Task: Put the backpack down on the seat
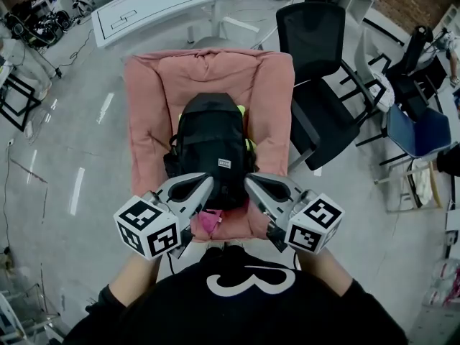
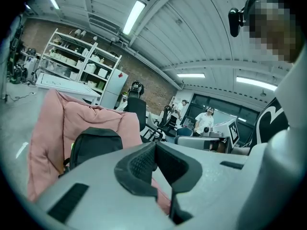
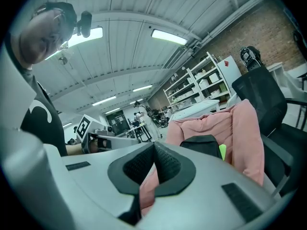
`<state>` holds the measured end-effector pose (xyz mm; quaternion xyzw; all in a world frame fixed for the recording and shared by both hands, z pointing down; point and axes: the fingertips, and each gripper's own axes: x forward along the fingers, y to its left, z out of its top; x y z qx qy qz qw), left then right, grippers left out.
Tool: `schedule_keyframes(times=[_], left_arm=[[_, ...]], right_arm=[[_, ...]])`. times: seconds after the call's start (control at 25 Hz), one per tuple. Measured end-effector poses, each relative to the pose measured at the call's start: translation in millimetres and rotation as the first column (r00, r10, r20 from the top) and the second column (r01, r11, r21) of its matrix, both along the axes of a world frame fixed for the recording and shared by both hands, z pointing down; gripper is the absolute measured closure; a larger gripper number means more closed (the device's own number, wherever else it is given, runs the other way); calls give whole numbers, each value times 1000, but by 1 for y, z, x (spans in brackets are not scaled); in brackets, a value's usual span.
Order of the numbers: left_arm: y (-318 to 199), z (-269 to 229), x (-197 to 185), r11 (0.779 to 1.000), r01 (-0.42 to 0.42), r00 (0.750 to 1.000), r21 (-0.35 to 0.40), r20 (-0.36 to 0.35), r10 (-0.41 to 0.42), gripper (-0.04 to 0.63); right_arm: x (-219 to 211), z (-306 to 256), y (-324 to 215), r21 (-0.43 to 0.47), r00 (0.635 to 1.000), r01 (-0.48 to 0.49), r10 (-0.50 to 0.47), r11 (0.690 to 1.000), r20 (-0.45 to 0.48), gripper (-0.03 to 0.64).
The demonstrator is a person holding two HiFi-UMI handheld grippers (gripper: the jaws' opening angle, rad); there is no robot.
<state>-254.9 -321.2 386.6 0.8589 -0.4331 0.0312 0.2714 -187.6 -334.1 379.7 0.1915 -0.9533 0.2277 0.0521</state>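
A black backpack (image 1: 212,146) stands upright on the seat of a pink cushioned chair (image 1: 147,113), leaning on its backrest. It shows a neon yellow edge at its right side. My left gripper (image 1: 206,185) and right gripper (image 1: 251,185) hover side by side at the seat's front edge, just short of the backpack's base. Both are shut with nothing between the jaws. The left gripper view has its shut gripper (image 2: 154,150) in front of the backpack (image 2: 93,145) and the chair (image 2: 48,138). In the right gripper view the shut gripper (image 3: 154,150) points at the backpack (image 3: 204,145).
A black office chair (image 1: 320,70) stands right beside the pink chair. A white table (image 1: 154,2) is behind it, a blue chair (image 1: 420,131) at the far right. Shelves (image 2: 72,63) line the brick wall; people (image 2: 204,121) stand in the distance.
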Motion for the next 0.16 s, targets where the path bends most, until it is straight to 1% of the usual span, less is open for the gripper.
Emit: schedule_keyframes(times=[0.16], left_arm=[[-7,1,-1,1000,1,1000,1,6,-1,589]], right_arm=[[-2,0,-6,1,1000,0,0,1000,-5,612]])
